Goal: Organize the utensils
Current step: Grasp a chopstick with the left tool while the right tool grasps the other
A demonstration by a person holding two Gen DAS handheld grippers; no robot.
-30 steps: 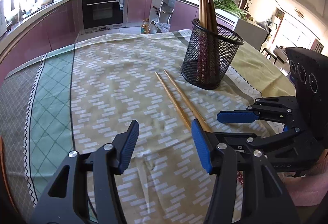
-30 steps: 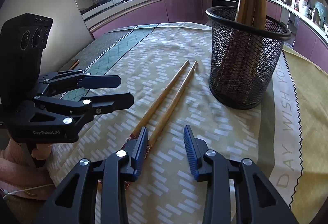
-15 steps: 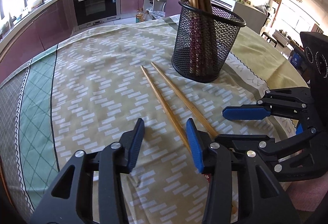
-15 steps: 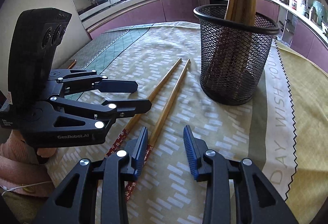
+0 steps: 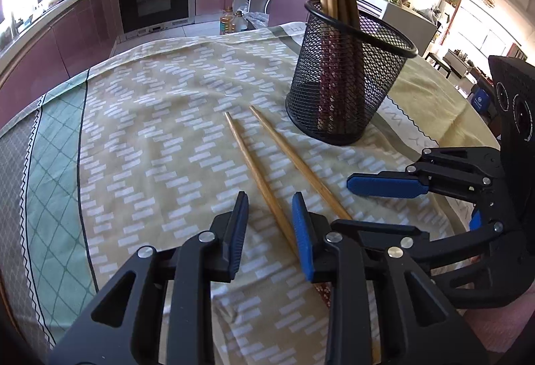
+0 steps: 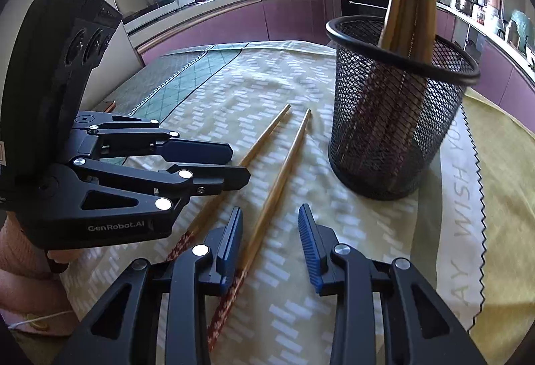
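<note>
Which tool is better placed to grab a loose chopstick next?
Left, probably: the left tool straddles one chopstick roughly centred, jaws just closing, not yet pinching. The right tool straddles the other chopstick off-centre.

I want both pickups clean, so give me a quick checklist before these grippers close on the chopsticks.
1. Left chopstick between left gripper pads, jaws have just been closing: ok.
2. Right chopstick between right gripper pads: ok.
3. Pads pressing on wood yet: not ok, gaps show.
4. The two grippers apart: cannot tell, very close.
5. Mesh holder upright with room inside: ok.
6. Tablecloth clear of pads: cannot tell.
</note>
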